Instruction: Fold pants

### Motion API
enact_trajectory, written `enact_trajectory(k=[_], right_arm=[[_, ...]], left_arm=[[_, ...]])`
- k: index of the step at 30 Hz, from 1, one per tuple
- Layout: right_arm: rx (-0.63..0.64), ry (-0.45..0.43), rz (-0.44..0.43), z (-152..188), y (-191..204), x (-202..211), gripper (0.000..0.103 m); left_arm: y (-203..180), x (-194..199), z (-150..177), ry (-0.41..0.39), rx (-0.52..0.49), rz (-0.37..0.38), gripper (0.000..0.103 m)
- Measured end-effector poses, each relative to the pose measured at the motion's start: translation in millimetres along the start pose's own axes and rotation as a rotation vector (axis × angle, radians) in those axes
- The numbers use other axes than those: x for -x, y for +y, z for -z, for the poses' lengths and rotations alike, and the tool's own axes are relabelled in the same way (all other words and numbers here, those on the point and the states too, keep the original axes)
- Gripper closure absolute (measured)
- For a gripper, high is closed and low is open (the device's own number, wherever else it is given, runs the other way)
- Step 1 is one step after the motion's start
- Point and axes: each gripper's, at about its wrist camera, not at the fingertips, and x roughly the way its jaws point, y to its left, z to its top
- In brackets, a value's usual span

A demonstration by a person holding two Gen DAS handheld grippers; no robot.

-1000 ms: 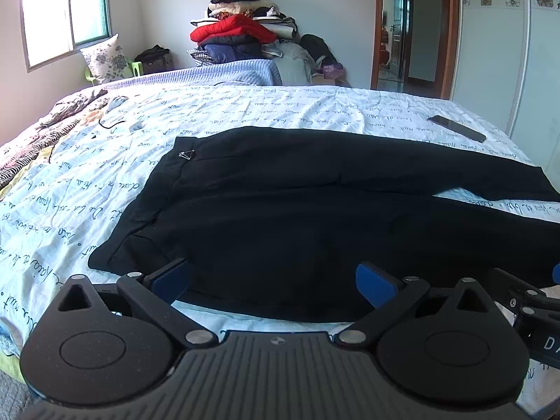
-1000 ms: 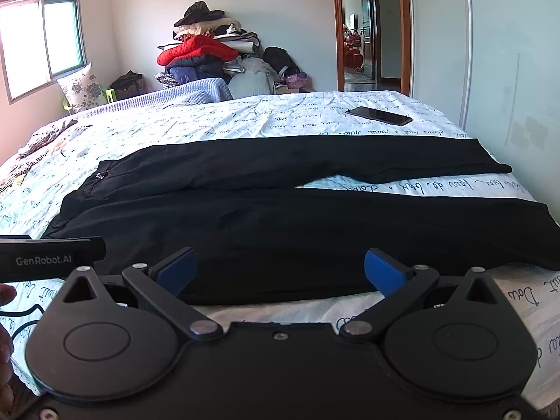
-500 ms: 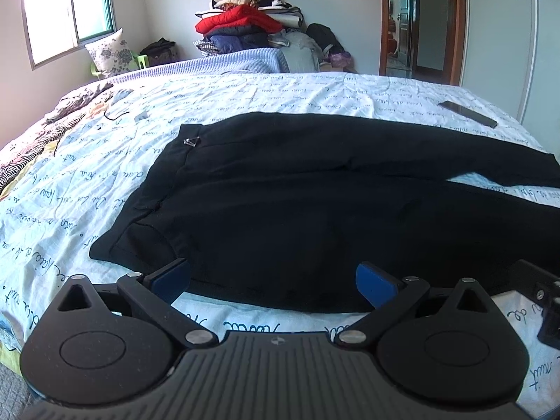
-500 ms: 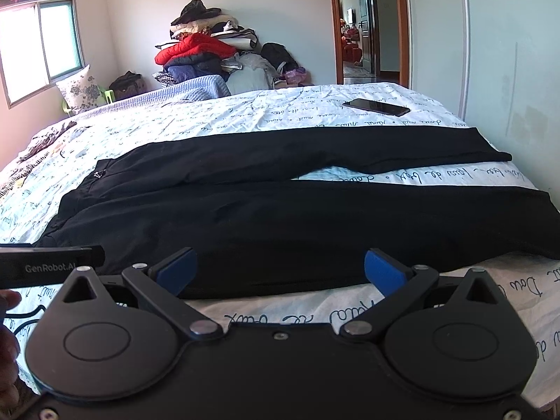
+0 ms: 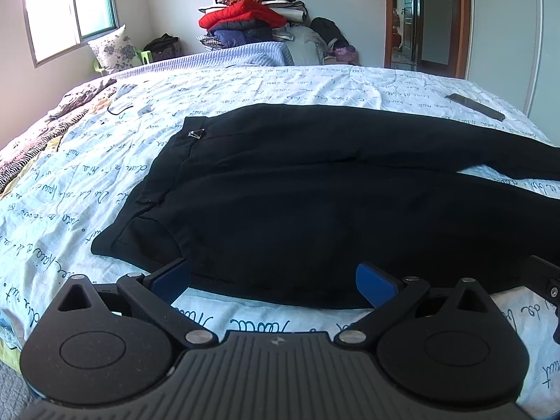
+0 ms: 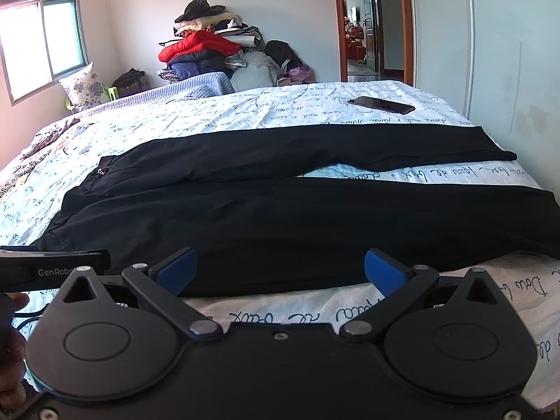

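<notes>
Black pants (image 5: 315, 192) lie flat across the bed (image 5: 280, 80), waistband to my left, both legs running off to the right w/ a sliver of sheet showing between them. Small metal clasp (image 5: 196, 134) sits on the far waistband corner.

Left hand-held gripper (image 5: 273, 276) hovers at the near edge of the pants, by the waist end; jaws spread wide, blue pads (image 5: 171, 276) empty, gripping nothing. Right hand-held gripper (image 6: 280, 266) is likewise spread wide and empty, at the near edge of the closer leg (image 6: 350, 224).

Readable writing: "GenRobo…" in white on the black device body (image 6: 52, 266) at left of the right wrist view, rest cut off by the gripper frame. Bedsheet has dark cursive script printed all over; I can't make out definite words.

Dark phone (image 6: 381, 105) lies on the bed beyond the far leg, well apart from the pants. Pile of clothes w/ a red jacket (image 6: 199, 47) stacked behind the bed against the wall. Floral pillow (image 5: 112, 50) near the window (image 5: 70, 7). Open doorway (image 6: 364, 21) at back right.
</notes>
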Motion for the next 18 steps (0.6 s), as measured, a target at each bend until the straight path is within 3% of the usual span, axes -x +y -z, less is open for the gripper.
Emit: enact_trajectory(k=[18], right_arm=[[0.026, -0.009, -0.059, -14.3, 7.4, -9.5, 0.000]], left_arm=[[11.2, -14.3, -11.3, 0.011, 0.019, -0.023, 0.001]])
